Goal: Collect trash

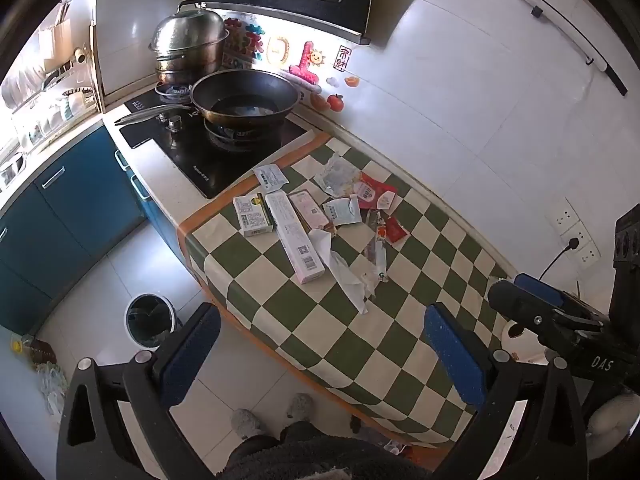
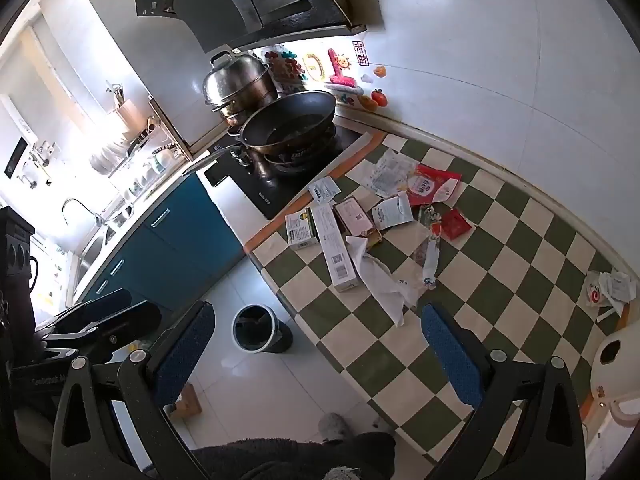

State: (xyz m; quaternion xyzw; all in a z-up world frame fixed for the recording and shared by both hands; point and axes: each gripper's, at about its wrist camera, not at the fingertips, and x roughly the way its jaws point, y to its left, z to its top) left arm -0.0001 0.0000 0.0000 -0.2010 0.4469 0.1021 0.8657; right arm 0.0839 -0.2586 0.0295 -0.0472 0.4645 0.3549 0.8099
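Note:
Trash lies scattered on the green-and-cream checked counter (image 1: 360, 344) (image 2: 500, 280): a long white box (image 1: 294, 238) (image 2: 336, 248), a small green-and-white box (image 1: 252, 216) (image 2: 301, 233), a pink box (image 1: 310, 210) (image 2: 354, 216), a crumpled white tissue (image 1: 344, 276) (image 2: 380, 280), red wrappers (image 1: 374, 194) (image 2: 434, 188) and clear wrappers (image 1: 376, 254) (image 2: 430, 252). A round bin (image 1: 150, 320) (image 2: 256, 328) stands on the floor beside the counter. My left gripper (image 1: 320, 352) hovers above the counter's near edge, open and empty. My right gripper (image 2: 316, 354) hangs likewise, open and empty.
A black wok (image 1: 244, 100) (image 2: 288, 120) and a steel steamer pot (image 1: 190, 46) (image 2: 238, 80) sit on the hob beyond the trash. Blue cabinets (image 1: 68, 208) (image 2: 180, 236) line the left. More wrappers (image 2: 610, 290) and a white appliance (image 2: 612, 360) lie at the counter's right end. Slippered feet (image 1: 276, 416) stand below.

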